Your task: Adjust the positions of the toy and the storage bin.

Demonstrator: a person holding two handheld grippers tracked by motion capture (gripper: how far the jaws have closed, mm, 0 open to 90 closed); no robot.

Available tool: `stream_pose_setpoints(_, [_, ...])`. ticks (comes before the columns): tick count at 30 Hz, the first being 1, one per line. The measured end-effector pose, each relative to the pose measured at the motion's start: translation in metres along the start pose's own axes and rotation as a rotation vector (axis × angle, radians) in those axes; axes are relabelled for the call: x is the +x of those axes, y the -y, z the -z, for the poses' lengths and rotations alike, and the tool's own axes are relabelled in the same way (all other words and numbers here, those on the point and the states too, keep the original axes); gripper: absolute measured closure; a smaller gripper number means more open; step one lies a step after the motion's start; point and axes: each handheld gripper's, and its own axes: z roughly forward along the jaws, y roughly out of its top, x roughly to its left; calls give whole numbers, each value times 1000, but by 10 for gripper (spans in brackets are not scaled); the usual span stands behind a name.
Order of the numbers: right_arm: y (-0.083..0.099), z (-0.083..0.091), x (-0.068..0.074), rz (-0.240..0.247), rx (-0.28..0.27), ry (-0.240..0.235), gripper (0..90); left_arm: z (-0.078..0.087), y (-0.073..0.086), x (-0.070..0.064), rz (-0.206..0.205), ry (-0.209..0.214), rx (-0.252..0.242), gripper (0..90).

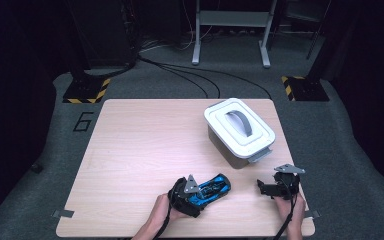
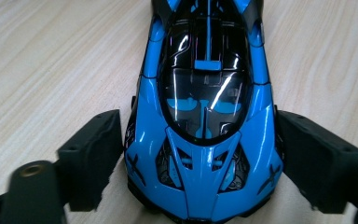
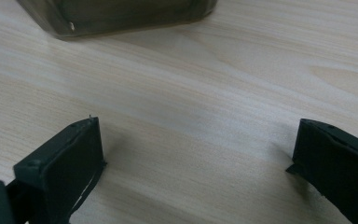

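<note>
One blue toy car (image 2: 205,116), near table (image 1: 140,150) edge: your left gripper (image 2: 200,154) straddles its flanks, jaws spread, not yet clamped, lined up to grasp. Your right gripper (image 3: 196,163) rests released beside the lidded box (image 1: 239,131)

Dark room, grey carpet (image 1: 145,85), metal stand legs (image 1: 232,30), hazard-striped bases (image 1: 86,91).

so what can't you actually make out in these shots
- What the lidded box holds: high view, its white lid covers it.
- The toy car far end: left gripper view, cut off by the top edge.
- Whether the left gripper touches the car: its jaws flank it, contact unclear.
- The box in the right gripper view: blurred, cut off at the top edge.
</note>
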Motion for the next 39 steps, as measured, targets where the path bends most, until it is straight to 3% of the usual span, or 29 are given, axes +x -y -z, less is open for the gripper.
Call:
stream_pose_setpoints(1, [0,0,0,0,0,0,9,0,0,0,0,0,0,243])
stream_pose_setpoints(9, [0,0,0,0,0,0,9,0,4,0,-8,7,-22,258])
stream_pose_setpoints(18, [0,0,0,0,0,0,9,9,12,7,-17,34,-14,261])
stream_pose_setpoints(29, [0,0,0,0,0,0,9,22,24,13,-34,17,-23,264])
stream_pose_setpoints(39, [0,0,0,0,0,1,9,37,41,24,2,-15,-24,264])
